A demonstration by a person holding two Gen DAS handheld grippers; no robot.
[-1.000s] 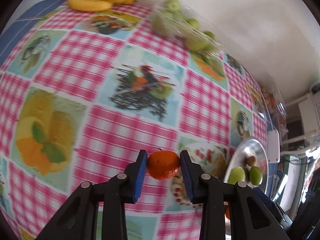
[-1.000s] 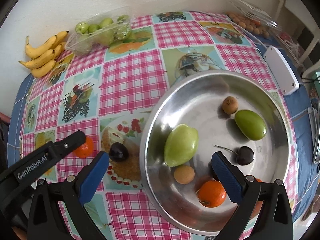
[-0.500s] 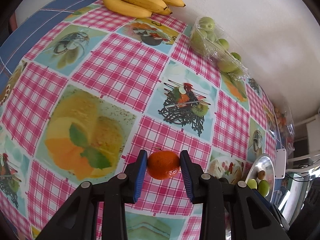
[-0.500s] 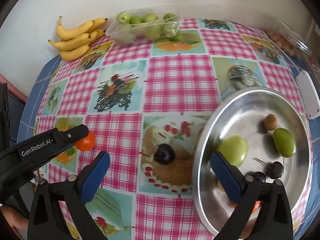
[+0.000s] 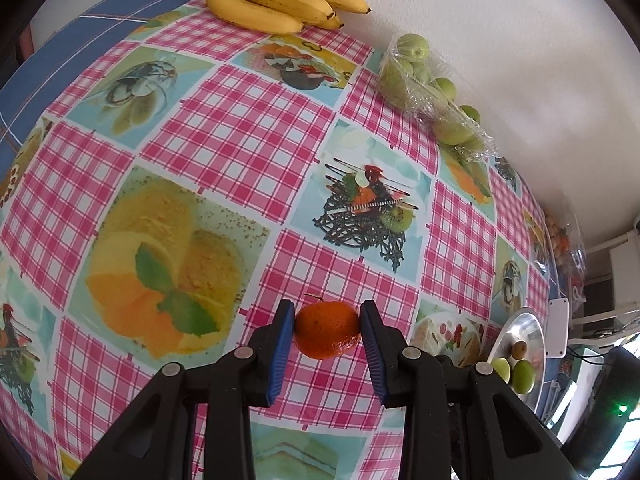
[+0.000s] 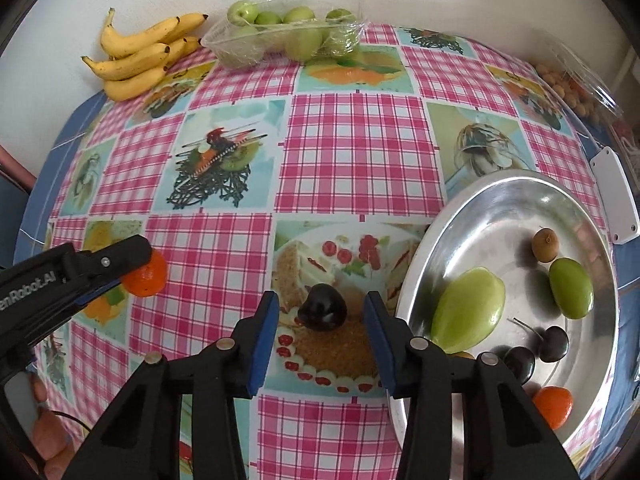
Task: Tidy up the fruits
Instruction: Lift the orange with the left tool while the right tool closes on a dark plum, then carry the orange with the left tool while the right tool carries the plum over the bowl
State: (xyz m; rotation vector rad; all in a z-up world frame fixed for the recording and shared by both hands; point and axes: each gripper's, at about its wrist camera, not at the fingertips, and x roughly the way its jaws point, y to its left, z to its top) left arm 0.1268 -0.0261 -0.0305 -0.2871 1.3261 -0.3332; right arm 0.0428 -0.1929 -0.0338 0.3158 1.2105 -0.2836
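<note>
The left gripper [image 5: 327, 332] is clamped on a mandarin [image 5: 327, 330], both pads pressed to its sides, above the checked cloth of the worktop [image 6: 360, 160]; the right gripper [image 6: 322, 320] has just been closing, and its pads stand either side of a dark plum [image 6: 323, 307] with a gap showing on both sides, so it does not grip yet; the plum lies on the cloth just left of the steel dish [image 6: 500, 188].

The middle of the worktop lies bare and wide; the far edge along the wall is taken by a bunch of bananas [image 6: 140, 60], four or so, and a clear tub of green apples [image 6: 288, 36], their number unclear through the film; a second clear tub [image 6: 576, 76] sits at the far right corner, and a white box [image 6: 614, 196] lies just beside the dish's far rim.

In the dish: one large green fruit [image 6: 468, 316], one smaller green fruit [image 6: 570, 288], one small brown fruit [image 6: 545, 245], two cherries [image 6: 554, 342], one mandarin at the near rim [image 6: 554, 400]; something tan shows behind the right gripper, partly hidden.
</note>
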